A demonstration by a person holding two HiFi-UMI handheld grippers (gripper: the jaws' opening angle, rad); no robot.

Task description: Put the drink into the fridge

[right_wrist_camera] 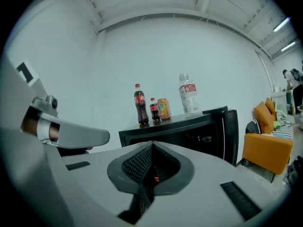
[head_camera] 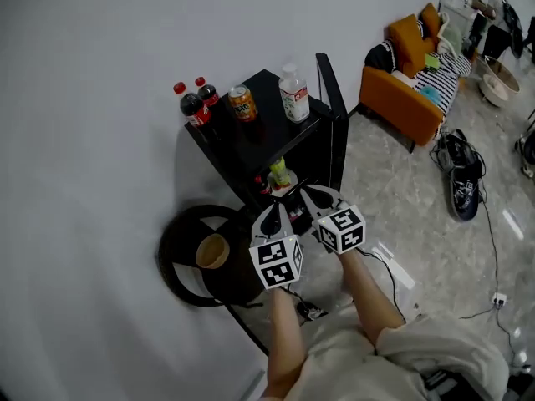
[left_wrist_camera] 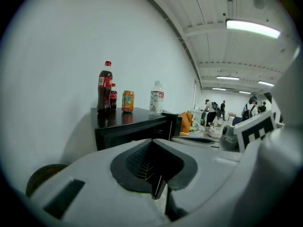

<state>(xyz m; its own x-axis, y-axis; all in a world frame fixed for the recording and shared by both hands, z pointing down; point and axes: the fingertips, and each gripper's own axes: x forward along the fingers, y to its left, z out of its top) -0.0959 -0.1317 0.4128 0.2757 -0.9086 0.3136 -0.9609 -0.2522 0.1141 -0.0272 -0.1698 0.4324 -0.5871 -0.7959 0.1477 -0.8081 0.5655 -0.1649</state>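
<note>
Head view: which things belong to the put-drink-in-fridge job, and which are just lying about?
Job:
- fridge, door open
- on its top: tall cola bottle, small cola bottle, orange can, water bottle

Lying about:
- orange sofa
- round black object by the wall
- floor cable

Fridge [head_camera: 266, 132] front open – door [head_camera: 332, 98] swung out on the right, blocking entry from that side. Top crowded: cola bottles [head_camera: 195, 105], can [head_camera: 242, 103], water bottle [head_camera: 293, 95]. Wall [head_camera: 92, 98] close behind and left – floor [head_camera: 410, 215] past the door open
</note>
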